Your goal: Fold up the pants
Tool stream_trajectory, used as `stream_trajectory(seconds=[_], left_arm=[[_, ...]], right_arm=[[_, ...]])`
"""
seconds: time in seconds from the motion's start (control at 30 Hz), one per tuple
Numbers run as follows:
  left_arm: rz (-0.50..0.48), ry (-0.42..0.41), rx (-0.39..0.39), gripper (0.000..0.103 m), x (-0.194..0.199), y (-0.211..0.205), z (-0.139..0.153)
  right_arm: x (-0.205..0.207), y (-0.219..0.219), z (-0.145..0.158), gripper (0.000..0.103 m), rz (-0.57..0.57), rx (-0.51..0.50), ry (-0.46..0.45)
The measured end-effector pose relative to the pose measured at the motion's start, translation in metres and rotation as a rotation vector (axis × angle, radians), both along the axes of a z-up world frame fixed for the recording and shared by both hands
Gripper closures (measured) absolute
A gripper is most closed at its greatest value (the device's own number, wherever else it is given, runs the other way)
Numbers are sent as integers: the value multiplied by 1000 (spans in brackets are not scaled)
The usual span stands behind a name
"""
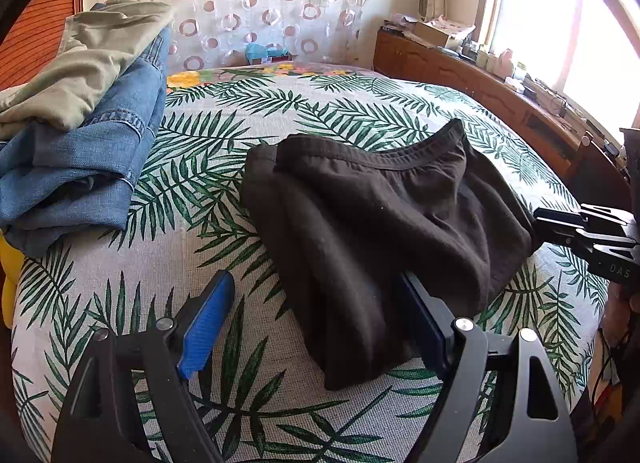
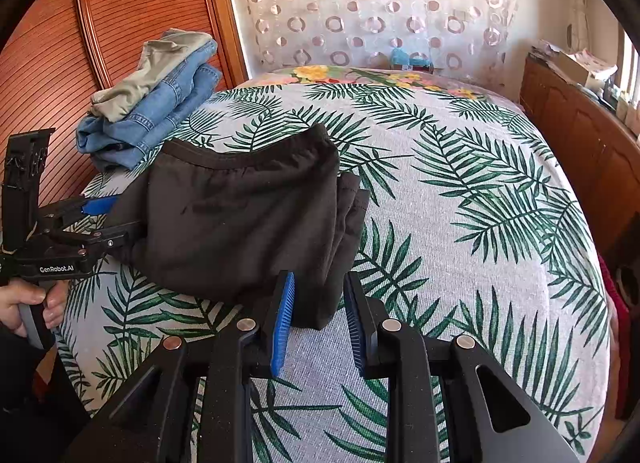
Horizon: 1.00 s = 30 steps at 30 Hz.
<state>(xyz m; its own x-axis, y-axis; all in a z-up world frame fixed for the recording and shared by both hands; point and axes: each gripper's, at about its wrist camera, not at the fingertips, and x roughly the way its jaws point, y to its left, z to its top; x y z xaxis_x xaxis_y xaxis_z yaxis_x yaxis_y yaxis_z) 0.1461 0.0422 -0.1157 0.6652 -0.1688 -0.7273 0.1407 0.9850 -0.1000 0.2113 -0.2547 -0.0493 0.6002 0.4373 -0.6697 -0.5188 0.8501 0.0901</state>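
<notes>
Black pants [image 1: 380,231] lie folded into a thick bundle on the palm-leaf bed cover [image 1: 224,167], waistband at the far side. My left gripper [image 1: 316,323] is open wide and straddles the bundle's near end; its right finger [image 1: 424,323] touches the cloth. In the right wrist view the same pants [image 2: 240,215] lie ahead, with the left gripper [image 2: 116,223] at their left edge. My right gripper [image 2: 320,323] stands narrowly open, a corner of the pants just between its tips, pads not pressing. It also shows in the left wrist view as the right gripper [image 1: 540,223], at the pants' right edge.
A pile of blue jeans [image 2: 160,119] topped by a khaki garment [image 2: 160,63] sits at the bed's far left, by a wooden slatted door [image 2: 120,23]. A cluttered wooden cabinet [image 1: 480,91] runs along the right under a window. A hand [image 2: 24,303] holds the left gripper's handle.
</notes>
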Motion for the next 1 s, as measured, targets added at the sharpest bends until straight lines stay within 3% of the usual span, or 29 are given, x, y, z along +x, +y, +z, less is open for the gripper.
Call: stream_trajectory(seconds=[0.37,0.4,0.43,0.7,0.87,0.93,1.0], left_arm=[[1,0,4,20,0,-1,0],[1,0,4,20,0,-1,0],[1,0,5,20,0,-1,0],[-7,-1,17,20,1,-3,-2],[7,-8,3,20,-7,3,2],[-6,-28,-3,26,-17,4,5],[-15,-36,-14,44,-26,6,7]], right_arm=[[-7,-6,-8,77,34,16,27],[-6,-6,-7,78,40,20,26],[-6,-6,-7,96,62,32,26],[-9,-23,2,99,-11,57,-28],[-14,-9,-5,99,-8,3,-39],[-12,-9,-9,99,-10,8,-26],[-11,-10,-11,99,-9,18,-20]])
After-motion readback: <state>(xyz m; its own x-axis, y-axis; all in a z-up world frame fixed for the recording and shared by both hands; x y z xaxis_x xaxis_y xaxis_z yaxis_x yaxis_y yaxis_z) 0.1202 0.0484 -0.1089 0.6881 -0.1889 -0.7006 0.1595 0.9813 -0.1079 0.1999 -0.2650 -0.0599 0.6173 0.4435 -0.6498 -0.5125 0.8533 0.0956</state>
